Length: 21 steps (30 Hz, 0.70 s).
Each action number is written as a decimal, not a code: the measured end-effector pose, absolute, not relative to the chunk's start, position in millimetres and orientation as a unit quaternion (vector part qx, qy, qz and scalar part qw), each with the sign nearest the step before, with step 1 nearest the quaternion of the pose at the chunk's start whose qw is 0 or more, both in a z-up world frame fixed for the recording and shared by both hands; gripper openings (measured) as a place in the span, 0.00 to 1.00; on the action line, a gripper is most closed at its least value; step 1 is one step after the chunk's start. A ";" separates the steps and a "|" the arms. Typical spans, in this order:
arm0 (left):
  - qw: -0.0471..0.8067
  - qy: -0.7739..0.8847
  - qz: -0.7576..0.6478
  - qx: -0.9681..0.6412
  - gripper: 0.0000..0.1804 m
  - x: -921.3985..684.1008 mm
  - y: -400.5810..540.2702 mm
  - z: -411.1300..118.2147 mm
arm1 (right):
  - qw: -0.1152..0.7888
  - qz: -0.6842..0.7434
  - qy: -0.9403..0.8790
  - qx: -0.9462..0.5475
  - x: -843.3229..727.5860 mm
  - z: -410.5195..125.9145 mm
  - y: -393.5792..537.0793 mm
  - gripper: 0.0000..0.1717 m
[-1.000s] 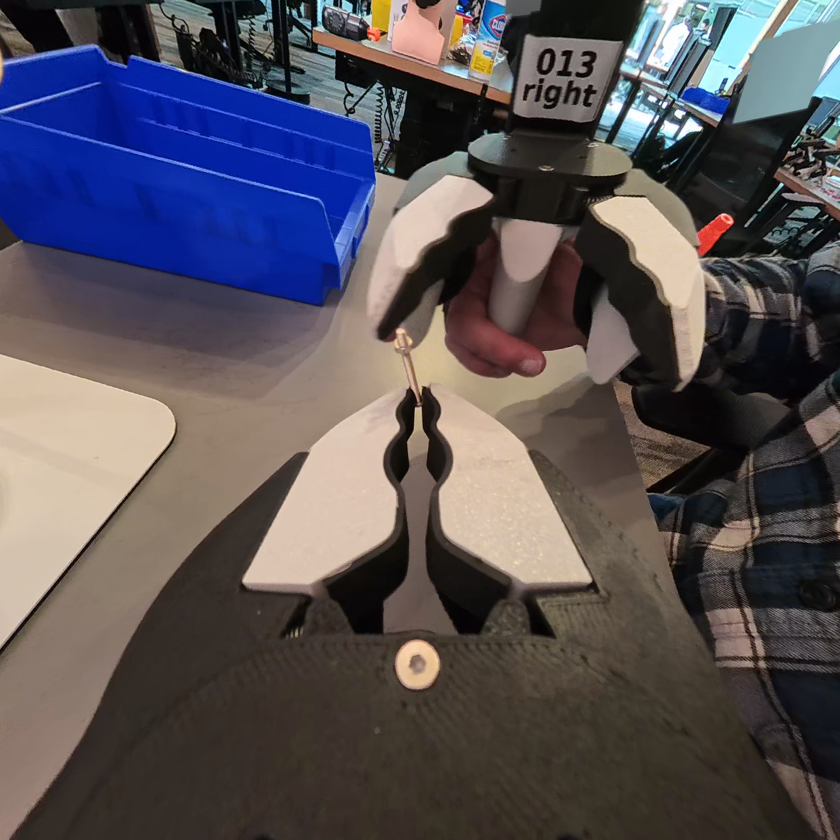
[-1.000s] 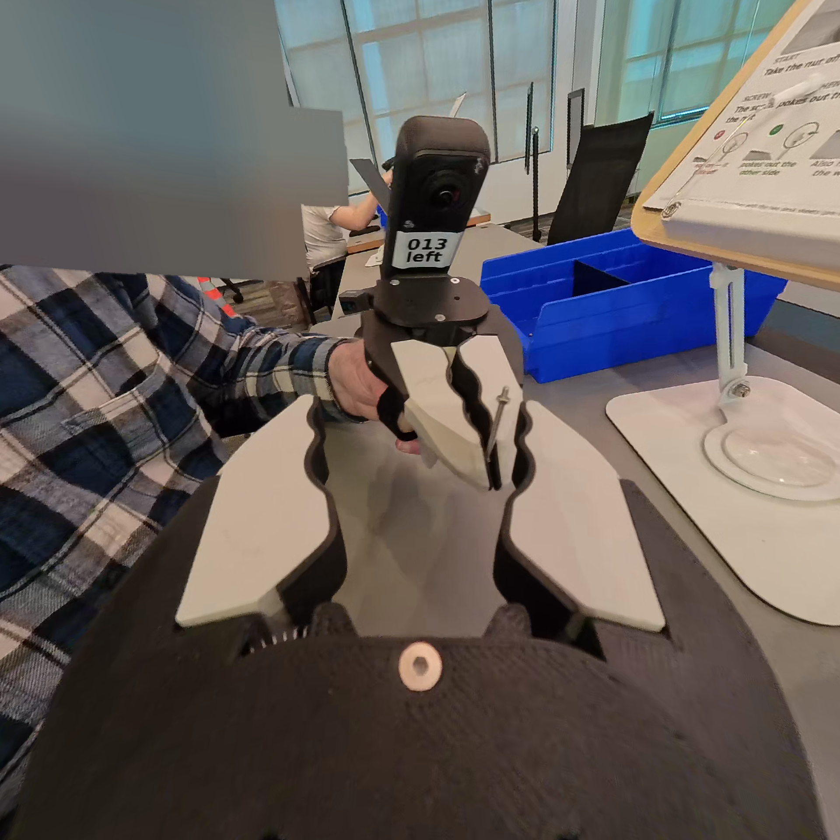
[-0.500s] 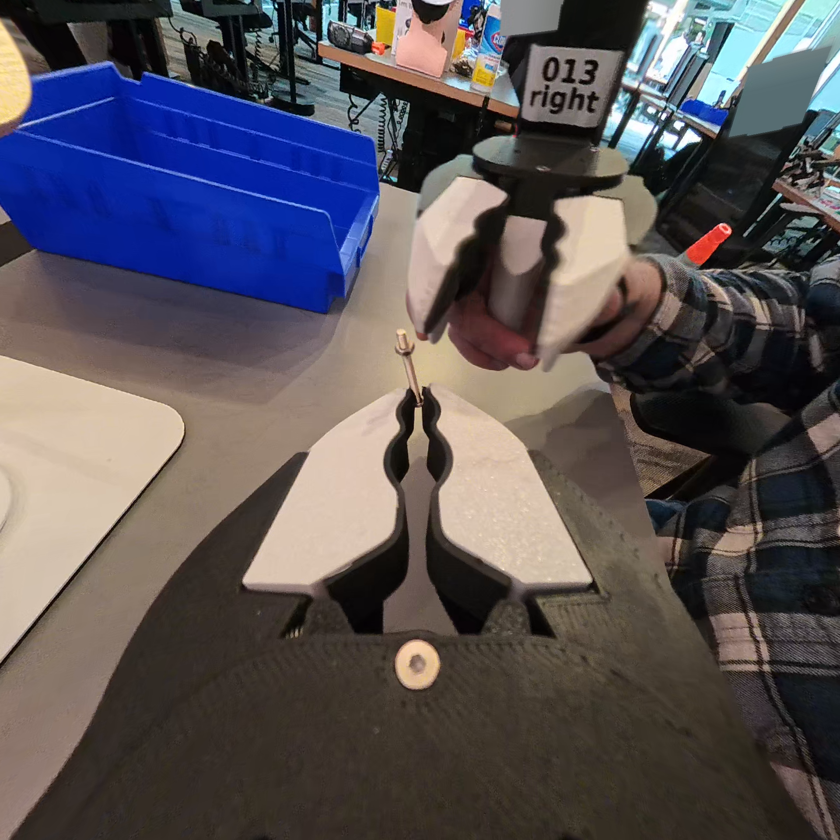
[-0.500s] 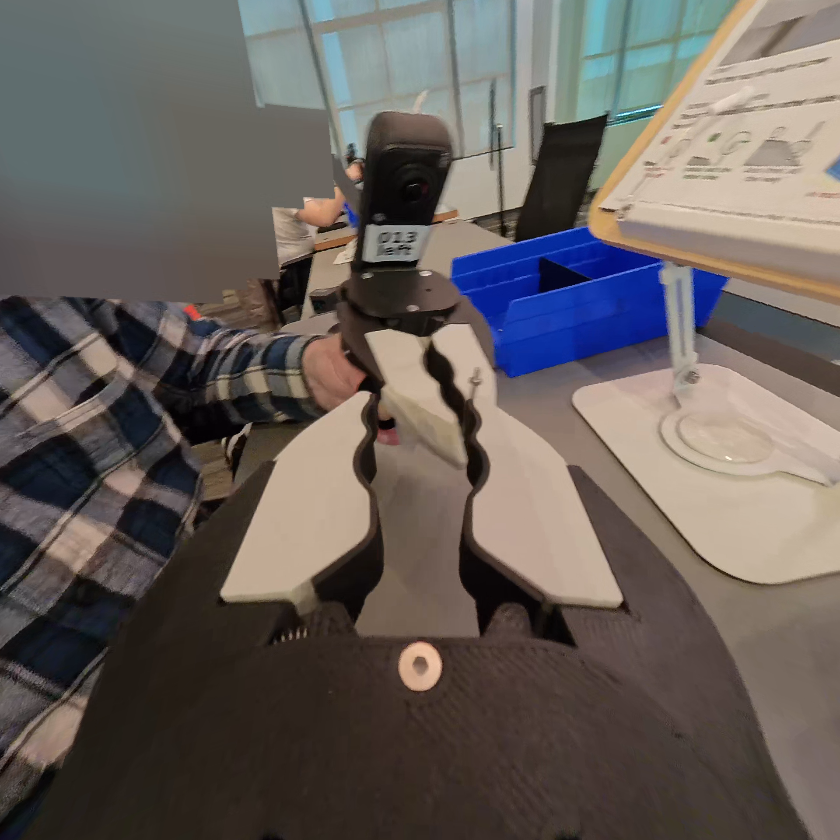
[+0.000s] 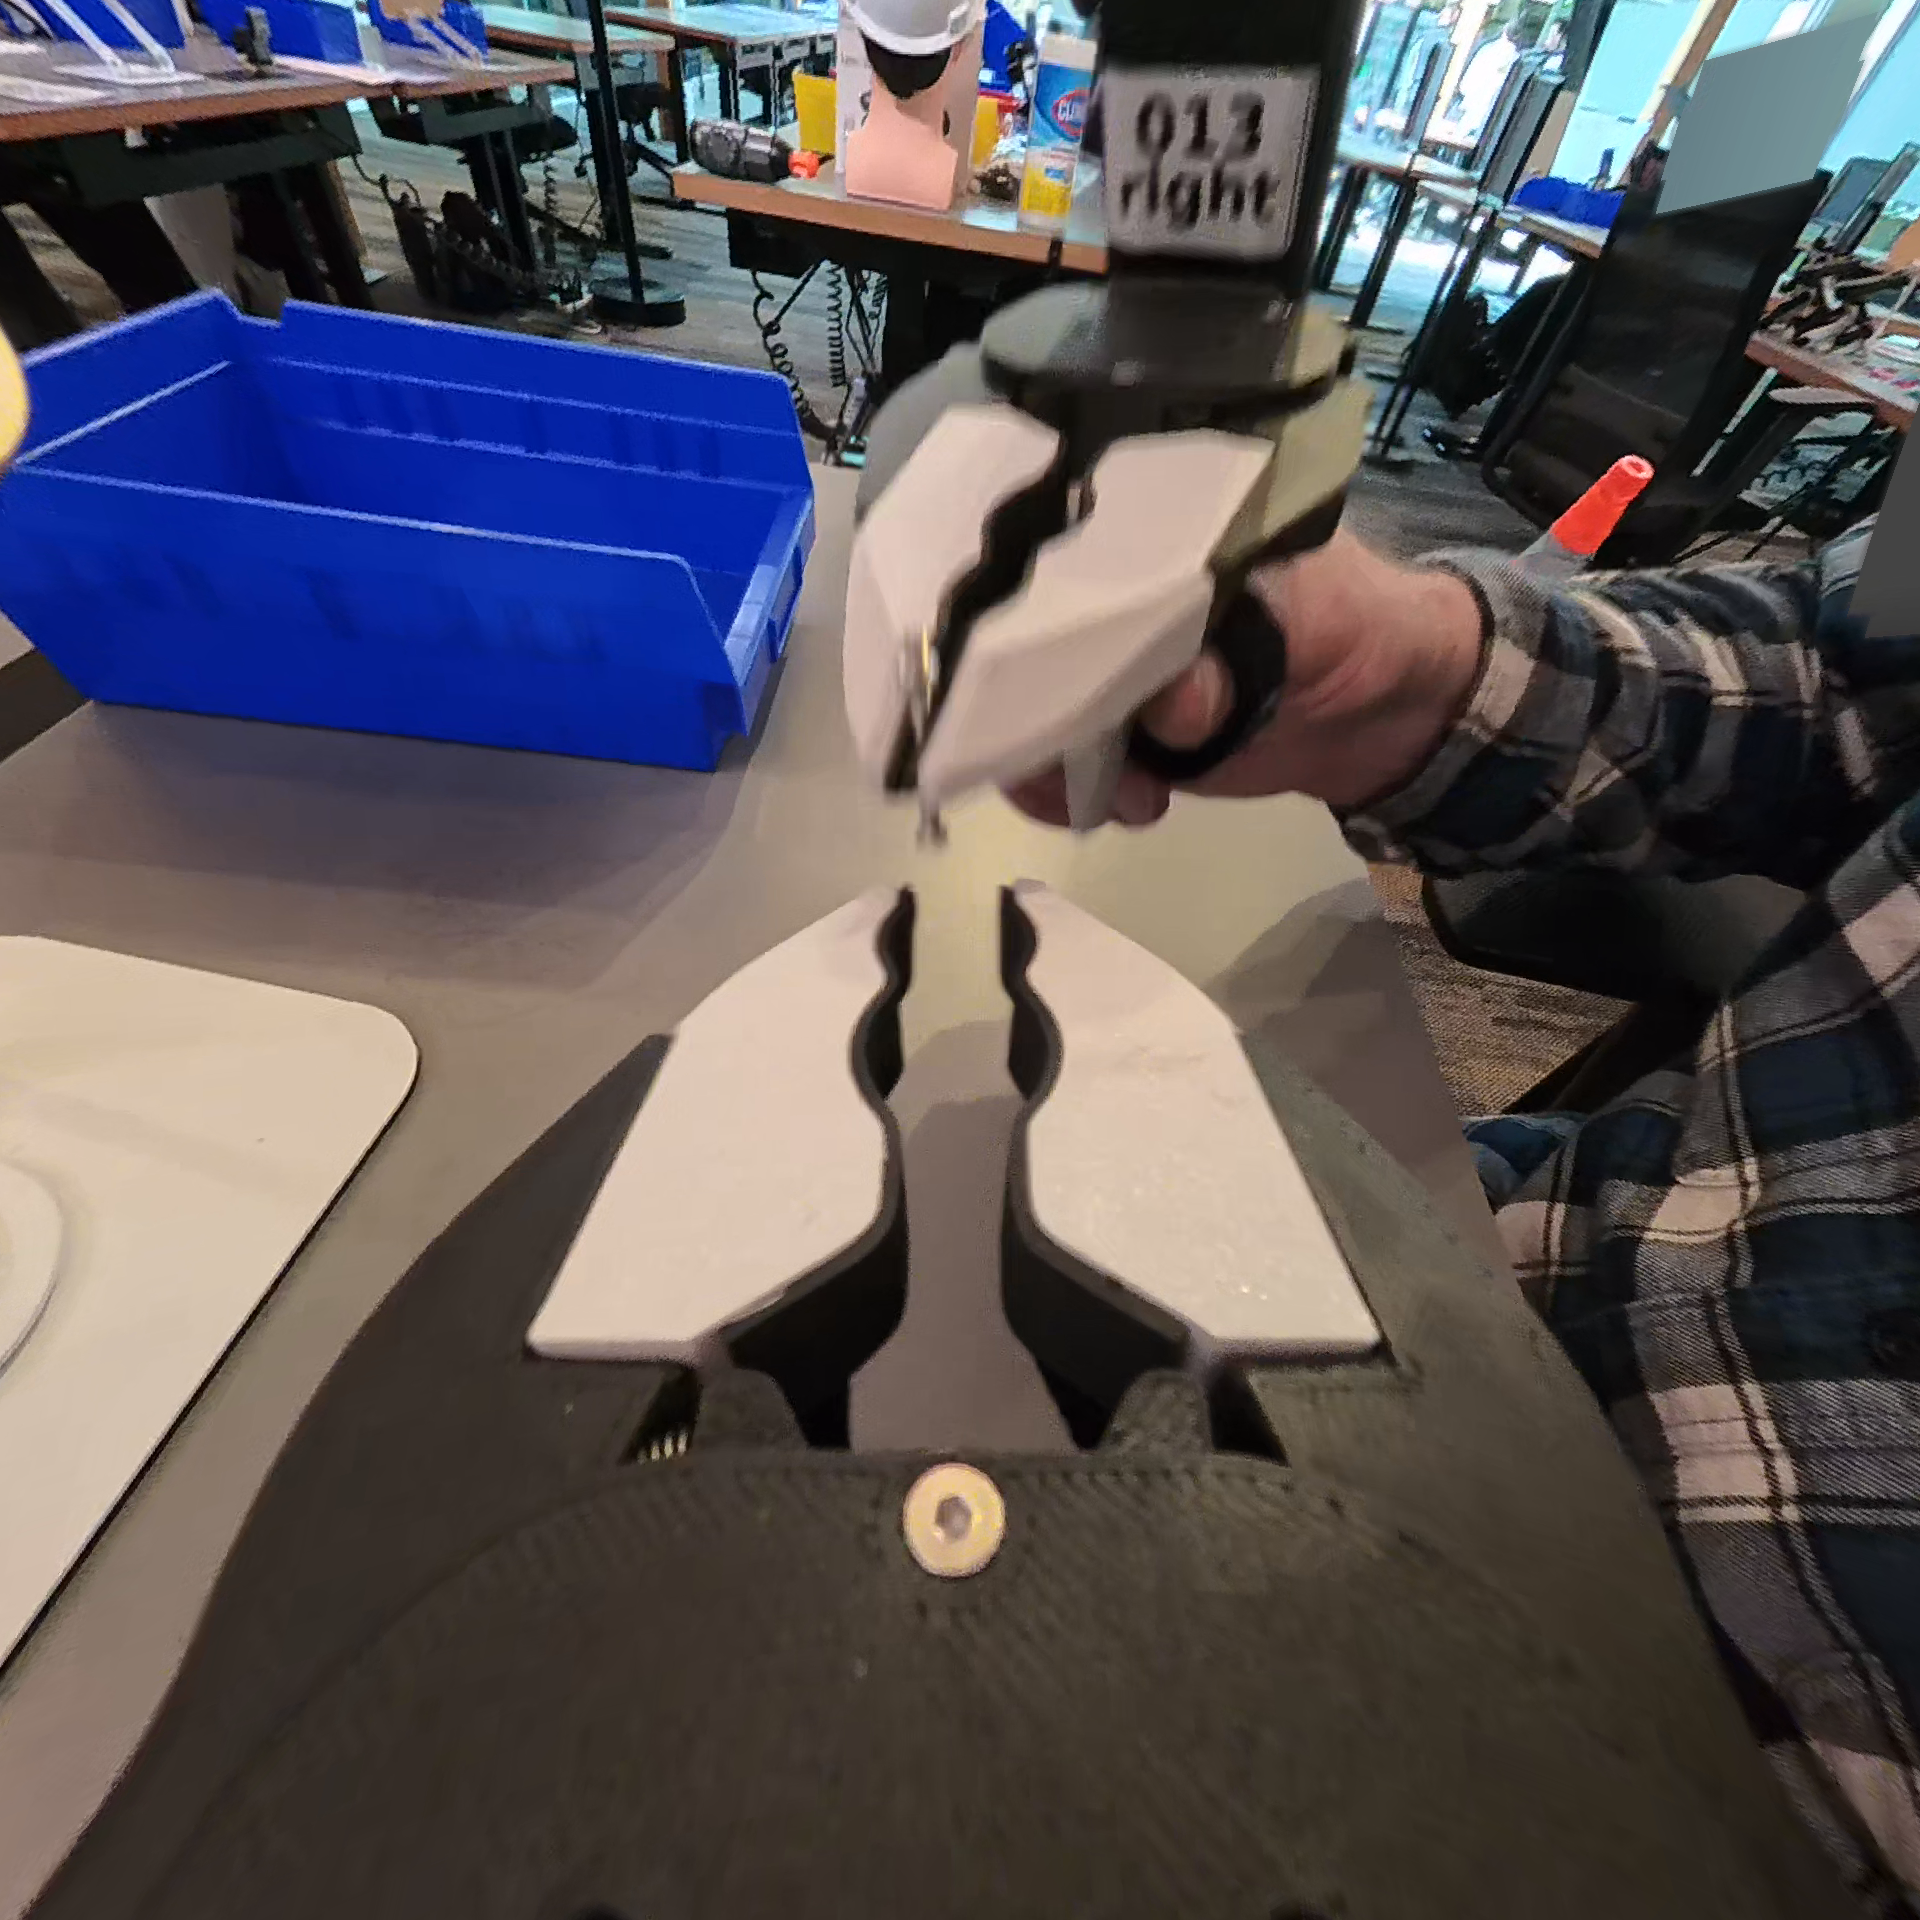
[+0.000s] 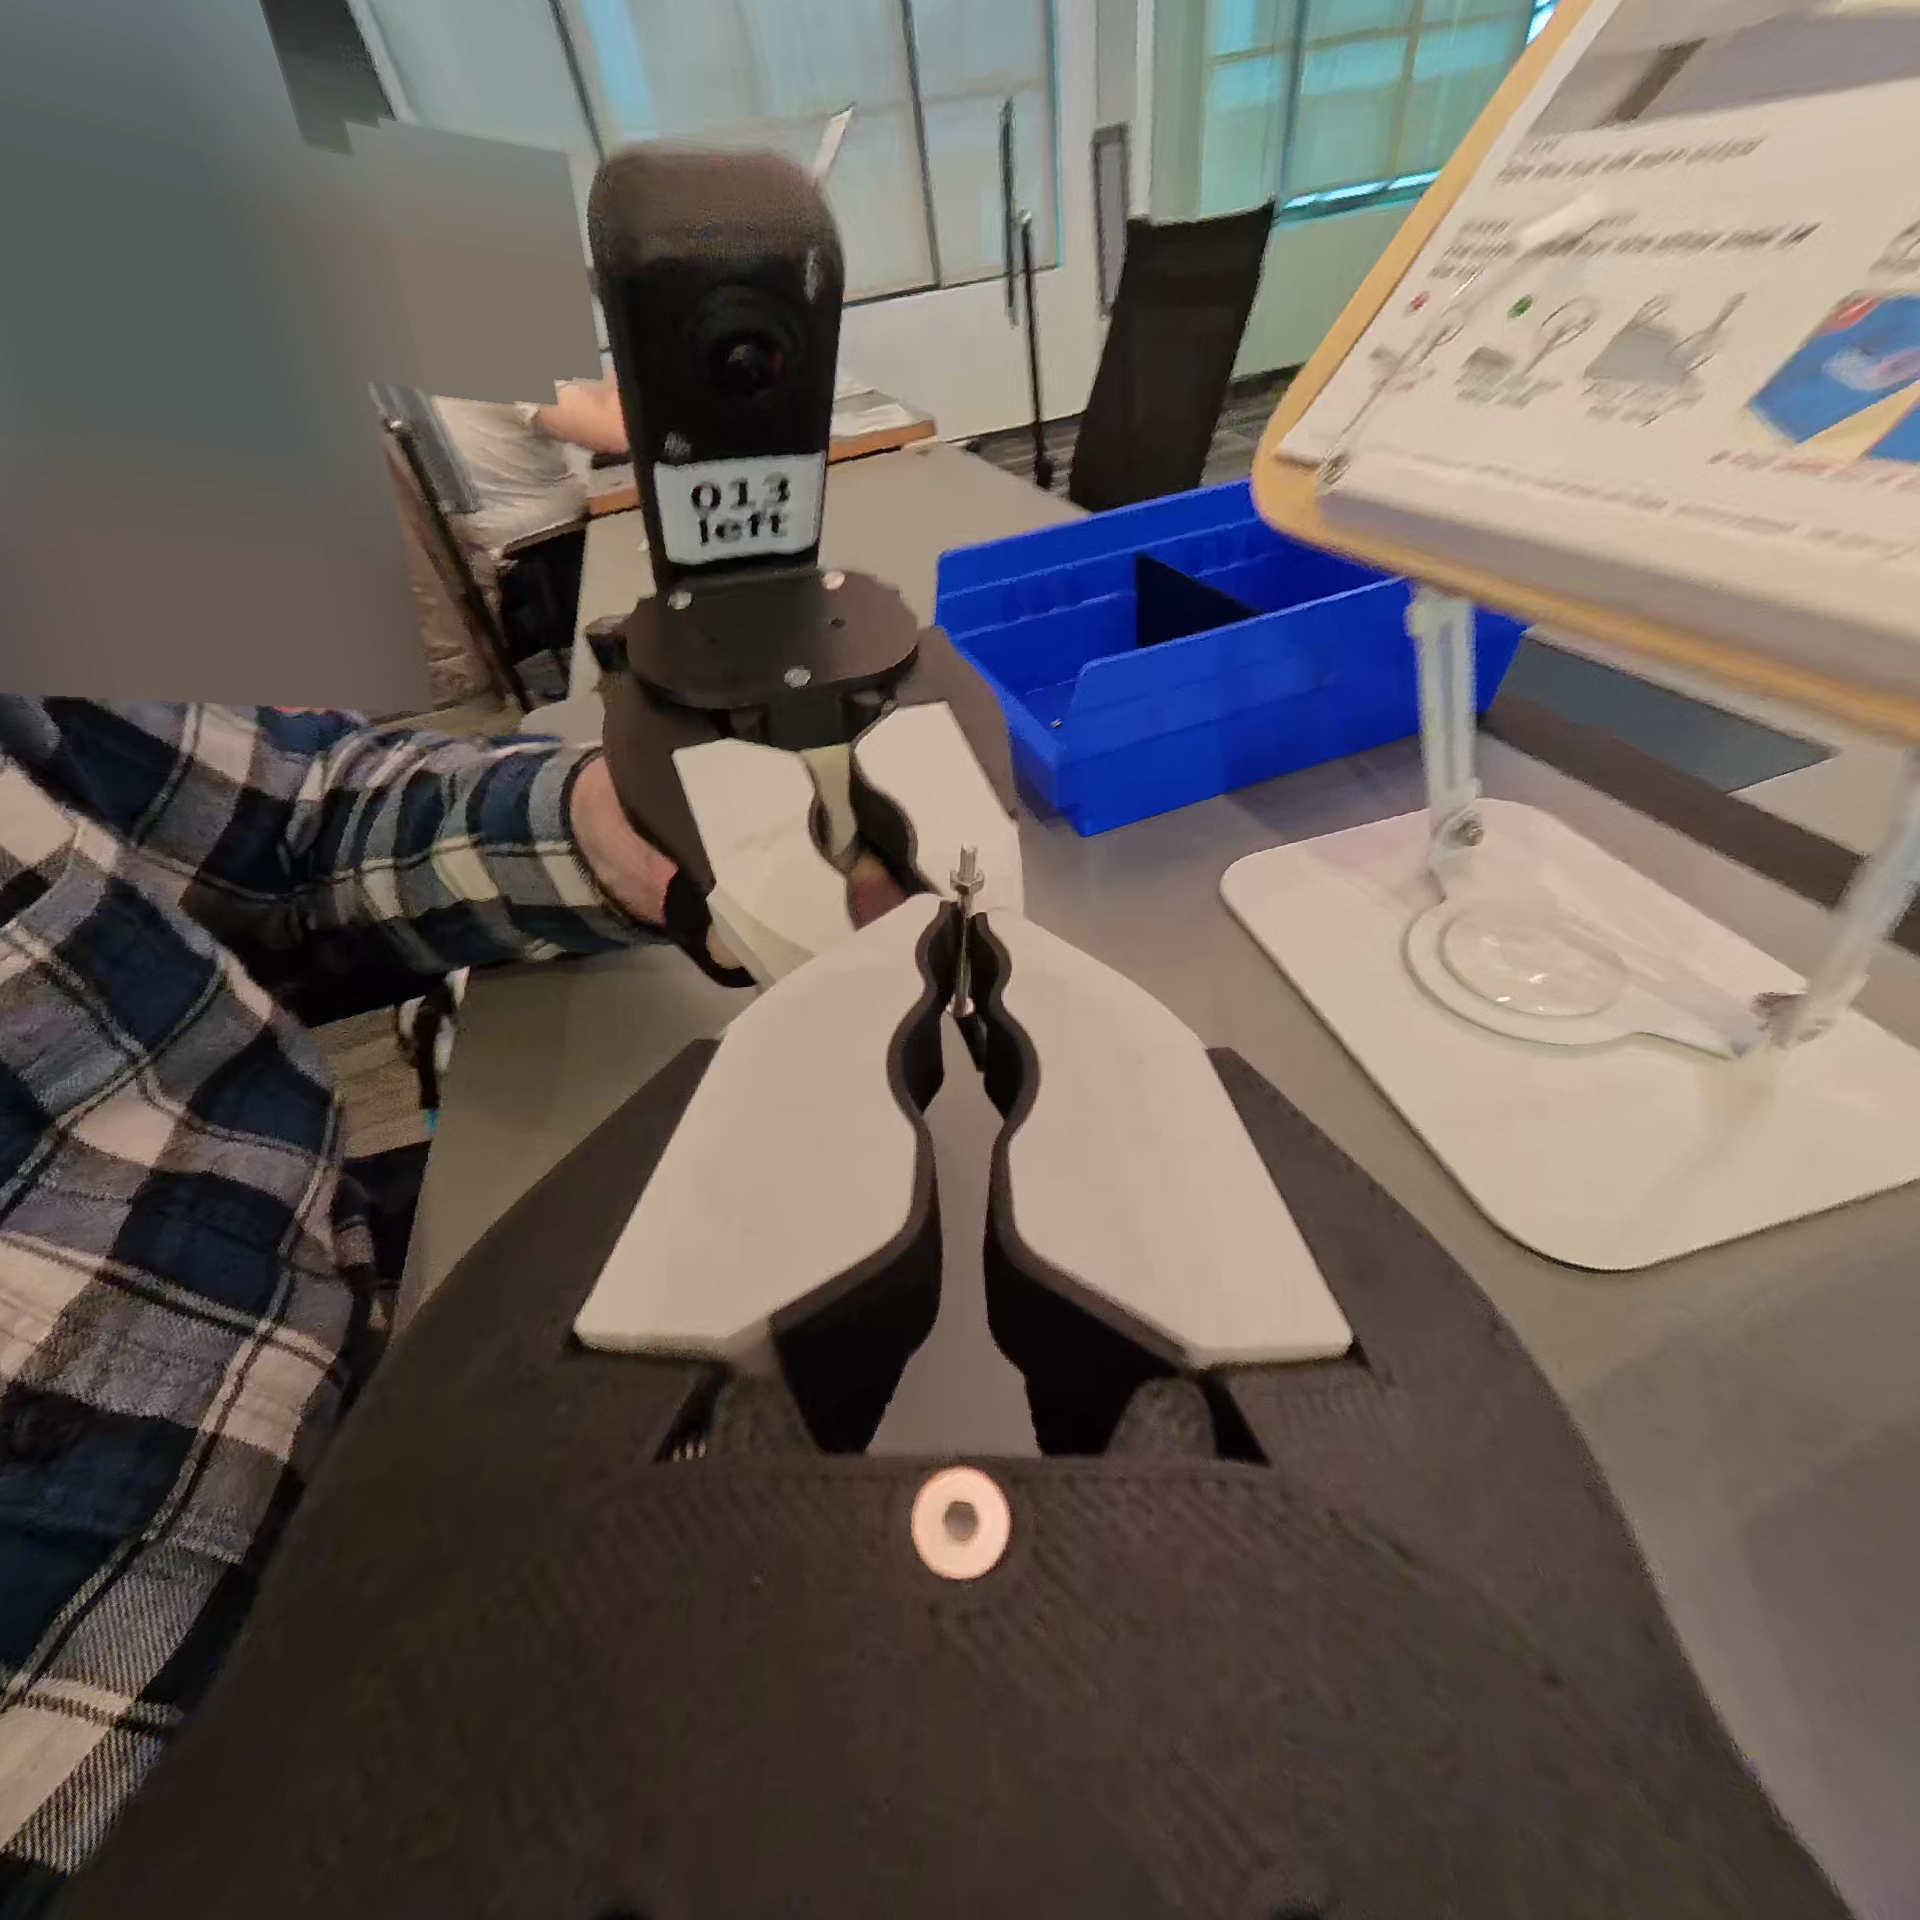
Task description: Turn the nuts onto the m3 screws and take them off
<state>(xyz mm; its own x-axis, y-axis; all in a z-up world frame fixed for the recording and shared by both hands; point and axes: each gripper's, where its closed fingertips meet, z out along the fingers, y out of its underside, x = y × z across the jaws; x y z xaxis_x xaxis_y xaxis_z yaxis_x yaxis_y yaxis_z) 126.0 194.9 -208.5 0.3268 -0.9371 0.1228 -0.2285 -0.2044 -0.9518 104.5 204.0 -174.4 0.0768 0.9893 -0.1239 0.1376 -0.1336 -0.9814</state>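
**Right wrist view: bolt pinched by right gripper, left gripper parted**

Right wrist view shows the right gripper (image 6: 961,940) closed narrow on a thin metal bolt (image 6: 964,935), both pads pressing the shank near the tips. A nut sits on the threaded end, which sticks out beyond the fingertips. From the left wrist view the same bolt (image 5: 923,717) pokes out below the right gripper (image 5: 920,769).

Left gripper (image 5: 954,899) stands slightly parted, nothing between its fingers; it sits just short of the bolt, not touching. In the right view the left gripper (image 6: 831,914) lies directly behind the bolt.

Risks (judgement):
- The hold is on a slim round shank at the fingertips only; a knock from the left gripper could pivot or drop the bolt.
- A dropped bolt could roll off the table (image 5: 312,852) edge on the person's side of the bolt.

Room: the blue bin (image 6: 1195,675) is well beyond the bolt; the white stand base (image 6: 1558,1091) is to its right. Bare table lies between.
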 end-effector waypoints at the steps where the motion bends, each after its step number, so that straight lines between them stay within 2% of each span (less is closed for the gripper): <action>1: 0.457 0.431 -0.380 -0.679 0.14 123.9 197.0 -211.3 | 0.459 0.471 -0.476 -0.584 111.3 -165.7 209.7 0.01; 2: 0.458 0.427 -0.377 -0.683 0.14 121.5 199.4 -214.2 | 0.472 0.461 -0.470 -0.587 119.6 -156.5 217.4 0.01; 5: 0.465 0.434 -0.362 -0.682 0.01 114.7 205.0 -228.0 | 0.516 0.408 -0.443 -0.609 153.2 -128.3 258.1 0.02; 9: 0.481 0.424 -0.312 -0.702 0.00 102.6 225.0 -252.4 | 0.531 0.333 -0.390 -0.675 203.1 -120.4 338.2 0.02; 15: 0.479 0.428 -0.300 -0.705 0.00 100.4 230.1 -266.3 | 0.462 0.247 -0.305 -0.795 265.6 -199.4 451.3 0.01; 21: 0.473 0.420 -0.301 -0.713 0.00 100.0 233.7 -269.6 | 0.350 0.197 -0.247 -0.882 297.7 -285.9 493.0 0.02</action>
